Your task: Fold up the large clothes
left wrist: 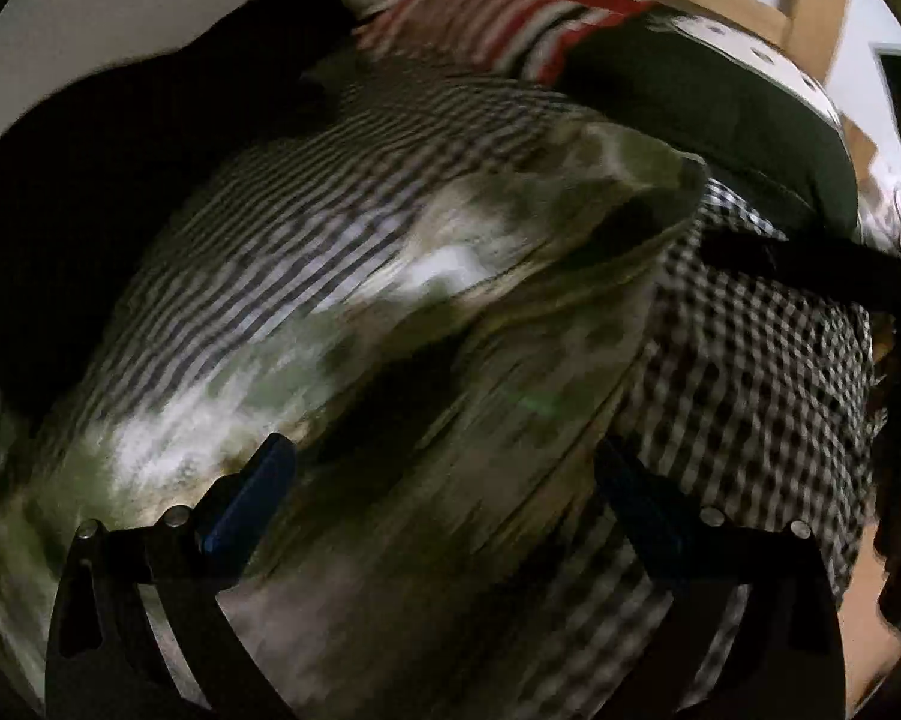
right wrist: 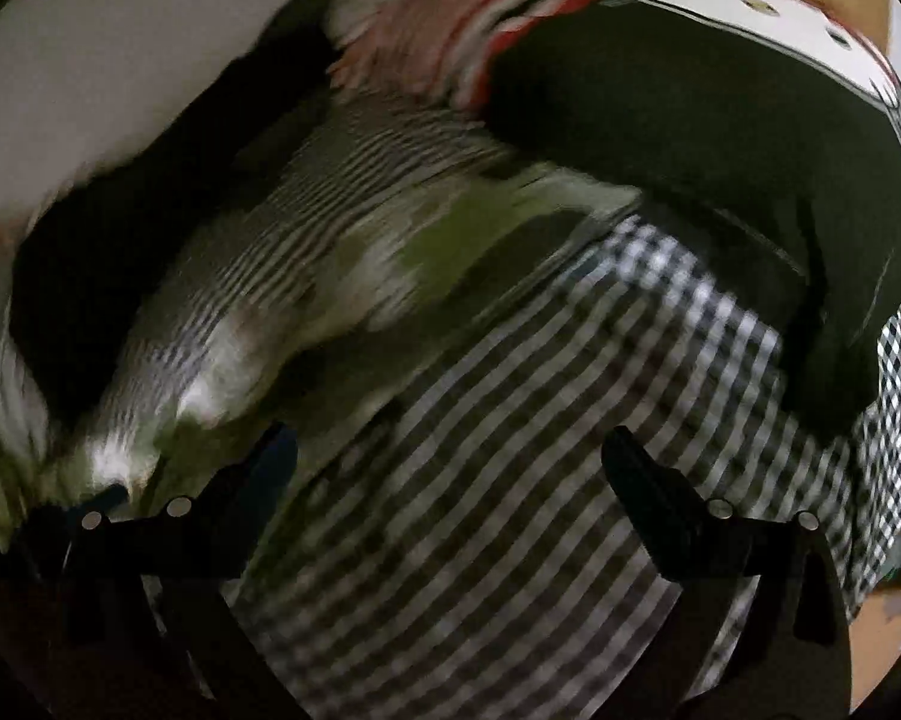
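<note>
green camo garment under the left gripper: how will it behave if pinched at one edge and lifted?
Likely floppy: the camo garment lies in soft folds and humps over the striped cloth, so it should drape and trail. Probably light, thin fabric by its creases. It may drag the checked cloth beside it. Both views are blurred; the left gripper is open above it.

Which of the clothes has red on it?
The red-striped cloth at the far end of the pile. The others are checked, thin black-and-white striped, greenish or dark.
</note>
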Available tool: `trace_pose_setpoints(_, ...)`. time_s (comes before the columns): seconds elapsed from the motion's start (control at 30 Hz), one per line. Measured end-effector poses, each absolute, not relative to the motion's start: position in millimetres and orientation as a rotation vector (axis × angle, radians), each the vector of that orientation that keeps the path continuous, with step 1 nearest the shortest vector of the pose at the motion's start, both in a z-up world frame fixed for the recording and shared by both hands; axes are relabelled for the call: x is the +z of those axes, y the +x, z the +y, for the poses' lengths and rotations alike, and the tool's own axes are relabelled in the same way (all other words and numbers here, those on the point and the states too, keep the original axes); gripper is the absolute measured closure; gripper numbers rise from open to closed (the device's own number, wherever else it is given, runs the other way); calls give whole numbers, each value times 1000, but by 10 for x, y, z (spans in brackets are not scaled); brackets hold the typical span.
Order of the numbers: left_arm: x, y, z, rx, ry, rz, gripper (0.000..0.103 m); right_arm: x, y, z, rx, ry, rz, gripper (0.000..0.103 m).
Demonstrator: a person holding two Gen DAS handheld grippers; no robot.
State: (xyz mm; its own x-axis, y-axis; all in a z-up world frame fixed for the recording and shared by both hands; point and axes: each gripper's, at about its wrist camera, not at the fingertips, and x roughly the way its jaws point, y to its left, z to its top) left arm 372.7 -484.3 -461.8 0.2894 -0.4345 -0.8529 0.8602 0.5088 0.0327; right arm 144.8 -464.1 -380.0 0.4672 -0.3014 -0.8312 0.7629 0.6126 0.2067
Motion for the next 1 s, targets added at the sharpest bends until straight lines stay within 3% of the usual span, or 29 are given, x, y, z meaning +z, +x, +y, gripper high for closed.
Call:
trace_pose_setpoints(0.17,-4822,3649,-5244,-938,654,920,5,-4014,1538,-5407,-736,806,852,3)
trace_pose_setpoints(0.2,-4860,3651,-5288,-936,660,928,4,-4052,1577,-5503,-727,832,857,11)
trace_pose_setpoints(0.23,-4891,3662,-5318,-930,662,934,4,-4068,1636,-5591,-724,843,865,31)
trace_pose_setpoints(0.27,-4907,3678,-5355,-928,655,936,4,-4059,1744,-5691,-716,836,877,42)
trace_pose_setpoints(0.3,-4918,3697,-5374,-927,645,941,4,-4049,1830,-5756,-698,832,886,60)
trace_pose_setpoints(0.33,-4930,3709,-5389,-927,641,945,5,-4049,1954,-5832,-679,831,901,68)
trace_pose_setpoints(0.43,-4920,3711,-5415,-915,650,936,4,-4089,2253,-6024,-619,893,926,77)
trace_pose_setpoints(0.57,-4819,3734,-5455,-890,629,892,5,-3978,2236,-6036,-561,977,881,76)
trace_pose_setpoints(0.6,-4819,3755,-5467,-891,626,898,5,-3971,2210,-6019,-560,973,896,65)
trace_pose_setpoints(0.63,-4866,3790,-5510,-884,639,921,5,-3989,2138,-6002,-570,983,914,26)
trace_pose_setpoints(0.67,-4891,3814,-5529,-880,646,931,4,-4005,2035,-6001,-599,999,902,7)
trace_pose_setpoints(0.7,-4907,3836,-5548,-883,642,942,4,-4017,1965,-6015,-629,1004,885,5)
trace_pose_setpoints(0.8,-4871,3853,-5581,-900,639,937,5,-4145,1961,-6068,-636,999,915,12)
trace_pose_setpoints(0.87,-4834,3786,-5580,-932,658,919,5,-4131,2133,-6111,-646,937,935,27)
trace_pose_setpoints(0.9,-4822,3747,-5564,-937,669,912,5,-4100,2190,-6126,-658,912,946,62)
trace_pose_setpoints(0.93,-4813,3701,-5541,-937,681,905,5,-4038,2251,-6151,-642,913,928,91)
trace_pose_setpoints(1.0,-4817,3626,-5475,-924,690,899,5,-3882,2311,-6190,-601,932,857,90)
